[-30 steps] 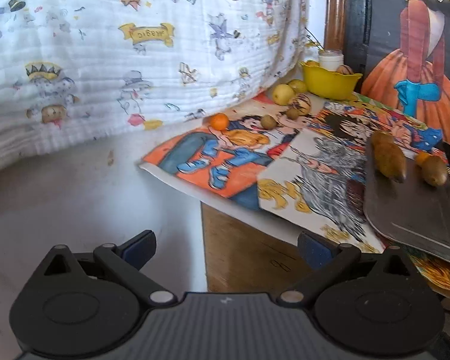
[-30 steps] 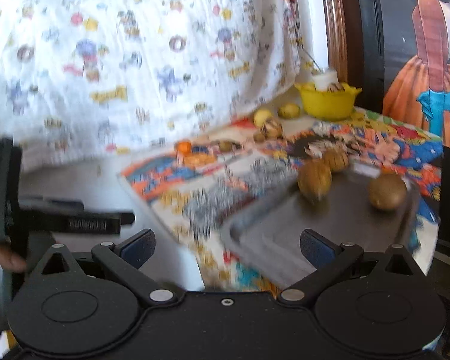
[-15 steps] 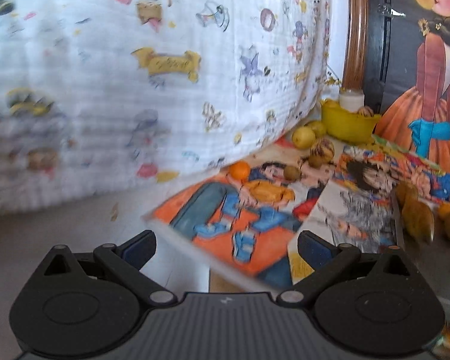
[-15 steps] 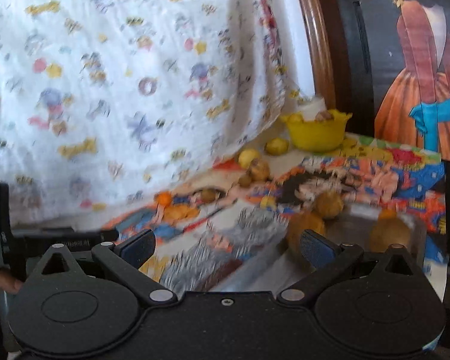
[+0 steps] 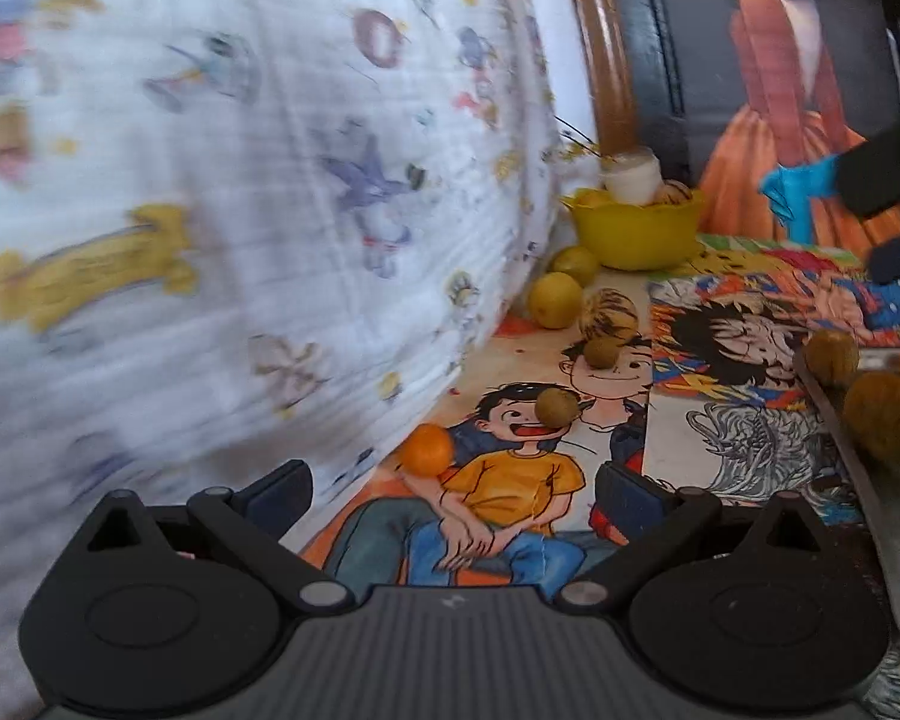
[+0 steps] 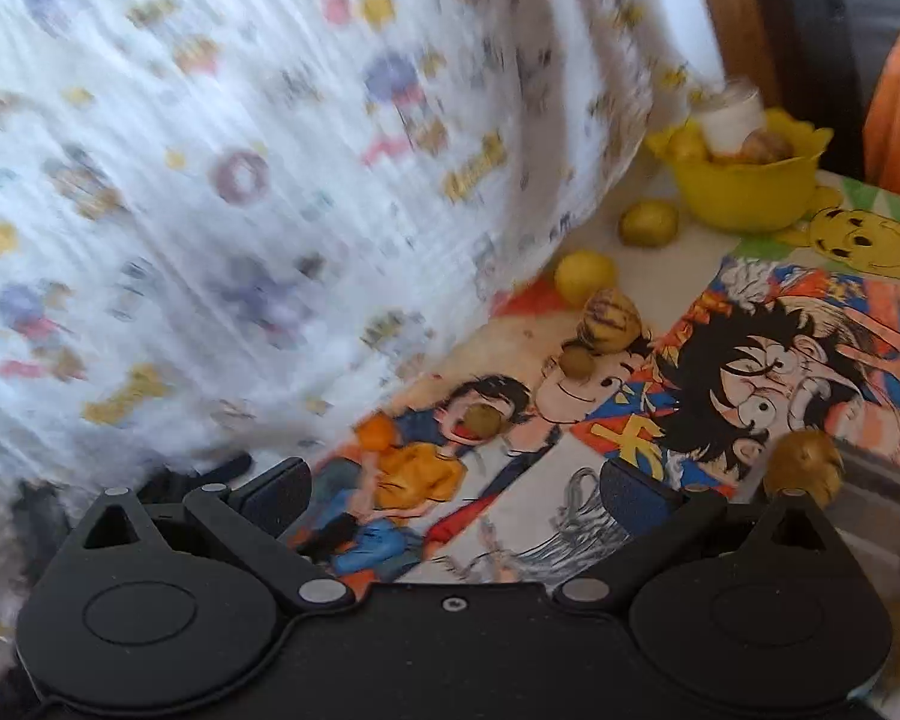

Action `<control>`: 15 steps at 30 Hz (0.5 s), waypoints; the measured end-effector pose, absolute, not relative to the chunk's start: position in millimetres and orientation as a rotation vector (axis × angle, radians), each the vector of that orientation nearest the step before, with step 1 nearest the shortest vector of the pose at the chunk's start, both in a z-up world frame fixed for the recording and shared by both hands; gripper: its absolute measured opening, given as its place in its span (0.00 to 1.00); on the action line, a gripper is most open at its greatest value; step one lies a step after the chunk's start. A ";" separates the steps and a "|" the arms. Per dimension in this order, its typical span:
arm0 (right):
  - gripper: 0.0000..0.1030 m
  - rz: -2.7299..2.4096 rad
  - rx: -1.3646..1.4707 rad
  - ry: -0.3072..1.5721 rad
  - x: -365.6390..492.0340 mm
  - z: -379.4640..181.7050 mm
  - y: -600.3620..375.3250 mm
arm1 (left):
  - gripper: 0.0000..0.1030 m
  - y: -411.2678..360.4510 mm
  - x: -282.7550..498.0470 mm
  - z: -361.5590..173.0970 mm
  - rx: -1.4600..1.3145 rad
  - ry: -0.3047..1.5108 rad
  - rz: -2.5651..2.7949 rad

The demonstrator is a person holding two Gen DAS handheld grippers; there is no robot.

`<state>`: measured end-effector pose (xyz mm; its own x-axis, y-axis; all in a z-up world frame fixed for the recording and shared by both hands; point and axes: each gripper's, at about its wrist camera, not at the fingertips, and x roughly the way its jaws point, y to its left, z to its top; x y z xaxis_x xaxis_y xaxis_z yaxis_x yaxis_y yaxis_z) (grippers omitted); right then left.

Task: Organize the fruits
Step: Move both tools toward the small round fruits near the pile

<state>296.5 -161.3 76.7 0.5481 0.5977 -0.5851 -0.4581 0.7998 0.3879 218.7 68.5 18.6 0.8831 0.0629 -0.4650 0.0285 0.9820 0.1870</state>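
Observation:
Loose fruit lies on cartoon posters covering the table. An orange (image 5: 428, 449) (image 6: 375, 433) sits nearest, with a brown kiwi (image 5: 557, 407) (image 6: 483, 420) just beyond it and a second kiwi (image 5: 603, 353) (image 6: 577, 362) farther back. A striped round fruit (image 5: 609, 312) (image 6: 609, 321) and two yellow lemons (image 5: 555, 299) (image 6: 583, 275) lie before a yellow bowl (image 5: 639, 228) (image 6: 750, 192) holding fruit. Brown fruits (image 5: 882, 417) (image 6: 801, 468) rest on a grey tray (image 5: 870, 498). My left gripper (image 5: 453, 495) is open and empty, just short of the orange. My right gripper (image 6: 456, 495) is open and empty too.
A white patterned cloth (image 5: 240, 180) (image 6: 270, 150) hangs along the left, reaching the table. A wooden post (image 5: 600, 48) and a dark panel with a painted figure (image 5: 780, 90) stand behind the bowl. Part of the other gripper (image 5: 888, 180) shows at the far right.
Both grippers have moved forward and closer to the fruit on the posters; the orange and kiwis now loom larger. Both stayed open.

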 end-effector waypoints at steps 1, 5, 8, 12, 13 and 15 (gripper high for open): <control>0.94 0.639 0.182 0.775 308.0 72.8 -156.3 | 0.99 68.3 223.5 17.1 0.198 0.491 0.007; 0.84 0.643 0.211 0.826 353.0 57.0 -143.0 | 0.94 69.1 245.4 10.8 0.224 0.513 -0.012; 0.78 0.649 0.243 0.863 375.8 47.1 -131.5 | 0.89 72.1 258.7 6.8 0.214 0.532 -0.019; 0.71 0.662 0.247 0.899 390.5 31.4 -115.9 | 0.79 77.0 275.6 0.6 0.190 0.574 -0.006; 0.68 0.663 0.246 0.907 392.7 26.7 -111.9 | 0.77 78.8 279.5 -1.0 0.180 0.583 -0.005; 0.64 0.661 0.245 0.922 397.4 18.6 -104.3 | 0.72 82.9 286.6 -3.5 0.156 0.599 -0.007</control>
<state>397.4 -104.3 18.6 0.4259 0.6232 -0.6559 -0.4213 0.7782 0.4658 286.6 82.9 -3.5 0.8262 0.0383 -0.5621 0.0521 0.9882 0.1439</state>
